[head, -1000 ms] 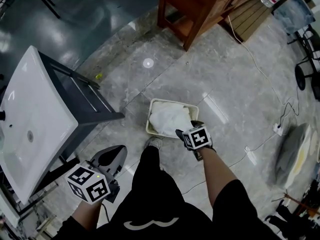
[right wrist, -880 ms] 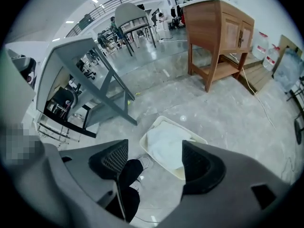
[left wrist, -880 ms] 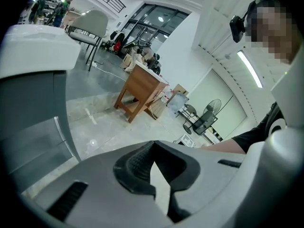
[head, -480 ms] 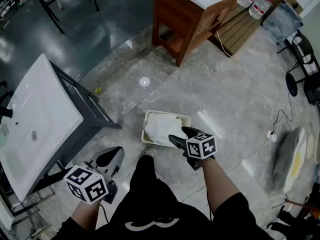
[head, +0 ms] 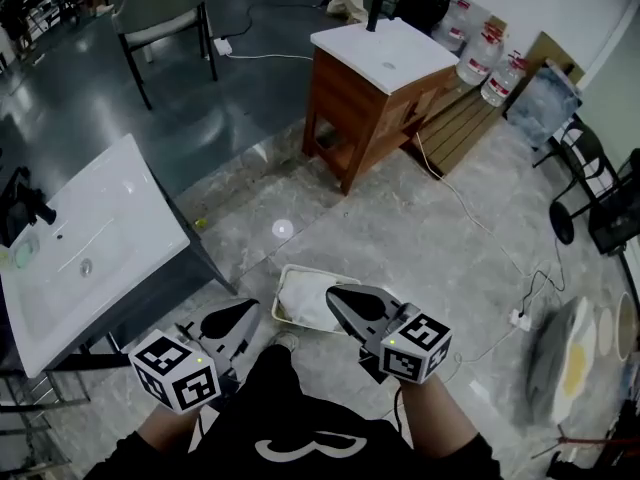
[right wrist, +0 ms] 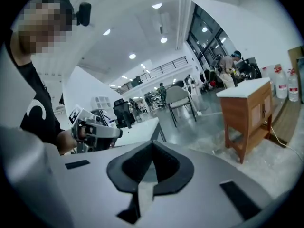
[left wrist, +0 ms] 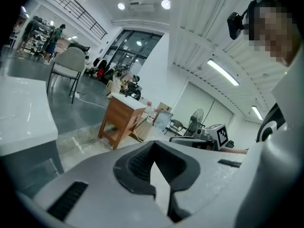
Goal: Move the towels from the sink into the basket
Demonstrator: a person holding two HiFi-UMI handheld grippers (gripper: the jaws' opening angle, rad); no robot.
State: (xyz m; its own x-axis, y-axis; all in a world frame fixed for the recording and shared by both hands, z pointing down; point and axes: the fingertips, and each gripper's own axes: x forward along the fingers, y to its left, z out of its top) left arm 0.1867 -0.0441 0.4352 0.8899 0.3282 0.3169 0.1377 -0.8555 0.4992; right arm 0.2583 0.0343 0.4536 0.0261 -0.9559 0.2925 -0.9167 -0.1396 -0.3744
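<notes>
Grey jaws meet, empty, on left hand-held gripper (head: 248,308) and just-closed right hand-held gripper (head: 334,294) near the basket (head: 283,284).

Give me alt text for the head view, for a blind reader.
Seen from above, a person holds the left gripper and right gripper, both shut and empty, the right's jaws just closed. On the floor beyond them a basket holds a white towel; a white sink stands at left.

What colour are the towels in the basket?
White towels, lying in a cream basket; the head view shows them best.
</notes>
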